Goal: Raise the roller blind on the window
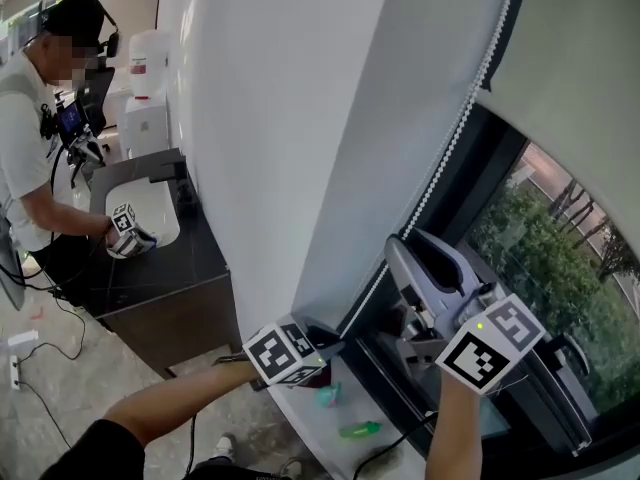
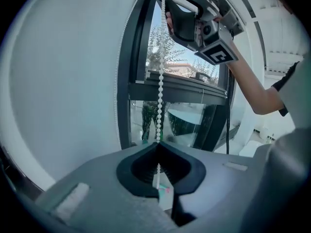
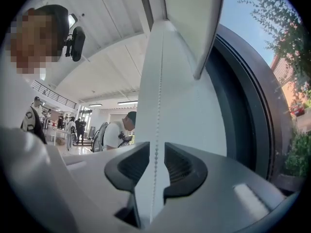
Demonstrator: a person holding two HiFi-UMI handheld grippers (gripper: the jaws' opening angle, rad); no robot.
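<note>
White bead chain (image 2: 160, 89), hand-over-hand pull: left gripper (image 2: 156, 147) jaws pinch it; right gripper (image 3: 154, 154) jaws spread around it above; next, clamp right

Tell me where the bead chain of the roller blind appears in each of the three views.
Head view: the bead chain runs diagonally from the top right towards the middle, along the blind.
Left gripper view: it hangs vertically at the centre, into the shut jaws of the left gripper.
Right gripper view: vertical at the centre, between the open jaws of the right gripper.
Shared landmark: the dark window frame.
</note>
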